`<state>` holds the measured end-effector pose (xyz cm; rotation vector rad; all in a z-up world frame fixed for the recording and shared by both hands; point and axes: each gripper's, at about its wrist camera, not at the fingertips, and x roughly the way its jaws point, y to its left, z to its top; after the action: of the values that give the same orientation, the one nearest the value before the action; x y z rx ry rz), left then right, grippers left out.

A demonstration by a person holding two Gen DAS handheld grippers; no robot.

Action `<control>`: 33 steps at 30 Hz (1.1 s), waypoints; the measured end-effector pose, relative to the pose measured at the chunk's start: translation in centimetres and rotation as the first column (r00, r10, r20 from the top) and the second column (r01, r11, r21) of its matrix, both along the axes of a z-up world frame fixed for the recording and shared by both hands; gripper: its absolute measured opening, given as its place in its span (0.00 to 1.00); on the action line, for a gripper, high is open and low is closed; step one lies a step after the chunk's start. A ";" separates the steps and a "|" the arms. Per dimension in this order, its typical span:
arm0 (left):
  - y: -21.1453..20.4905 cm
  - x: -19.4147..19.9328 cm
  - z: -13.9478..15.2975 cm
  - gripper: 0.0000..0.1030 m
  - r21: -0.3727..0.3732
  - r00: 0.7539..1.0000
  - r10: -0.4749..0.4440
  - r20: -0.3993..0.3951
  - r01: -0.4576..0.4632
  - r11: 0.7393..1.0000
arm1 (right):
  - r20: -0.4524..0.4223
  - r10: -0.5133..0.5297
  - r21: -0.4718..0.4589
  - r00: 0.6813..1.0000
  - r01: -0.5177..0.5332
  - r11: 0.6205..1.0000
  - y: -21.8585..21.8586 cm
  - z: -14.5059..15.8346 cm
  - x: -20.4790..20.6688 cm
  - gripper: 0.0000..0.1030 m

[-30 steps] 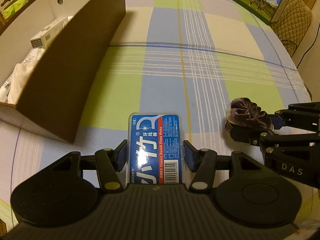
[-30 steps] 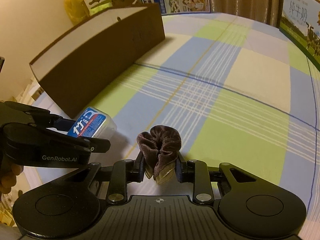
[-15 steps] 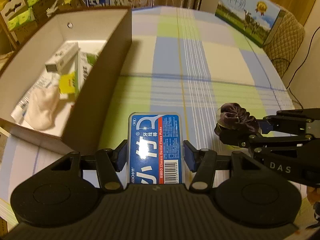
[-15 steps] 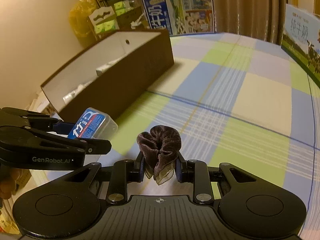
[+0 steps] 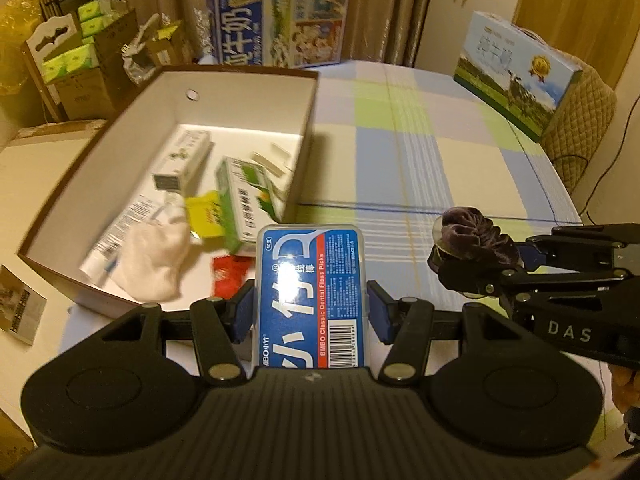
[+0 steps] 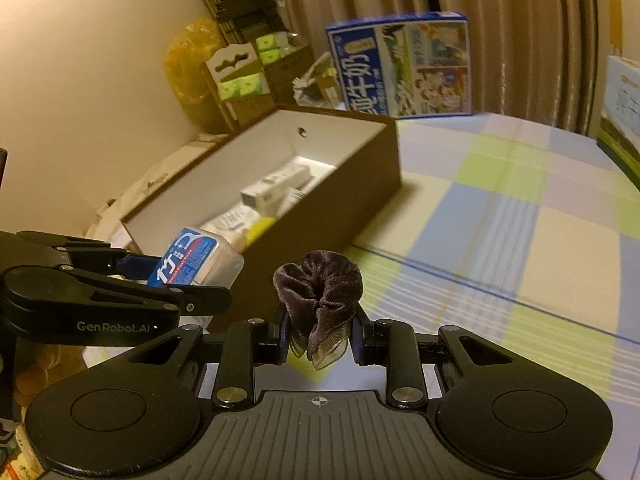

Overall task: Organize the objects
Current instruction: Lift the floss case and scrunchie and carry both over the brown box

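Floss-pick box, a clear plastic case with a blue and red label reading "Classic Dental Floss Picks", sits clamped between the blue pads of the left gripper, held lengthwise and clear of the table above the near end of the open cardboard box. Seen from the right wrist, the same case projects past the left gripper's fingers, in front of the carton's brown outer wall. The right gripper has its jaws narrowed onto a dark velvet scrunchie; the fabric bunches upward above the pads and a lighter sheer edge hangs below them. In the left wrist view the scrunchie hangs over the checked tablecloth, to the right of the carton and apart from it. Inside the carton lie a white carton pack, a green-and-white medicine box, a yellow sachet, a white cloth and a red packet. Two milk cartons stand at the far edge: a blue one and a pale one with a cow print.
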<state>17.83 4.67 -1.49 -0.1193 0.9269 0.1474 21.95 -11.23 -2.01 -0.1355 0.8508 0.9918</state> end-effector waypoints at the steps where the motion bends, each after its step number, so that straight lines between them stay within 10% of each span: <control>1: 0.5 -0.1 0.2 0.51 0.004 1.000 0.002 0.003 -0.002 1.000 | 0.001 0.004 0.008 1.000 -0.004 1.000 0.6 0.3 -0.1 0.25; 33: 14.3 8.1 0.2 0.51 0.055 0.999 -0.034 0.011 0.033 0.998 | 0.044 -0.045 -0.021 0.998 0.046 0.999 16.1 -0.1 6.1 0.25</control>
<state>25.97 18.97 -1.27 -0.0541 0.9120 0.1409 28.05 4.89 -2.12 -0.1556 0.8217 0.9339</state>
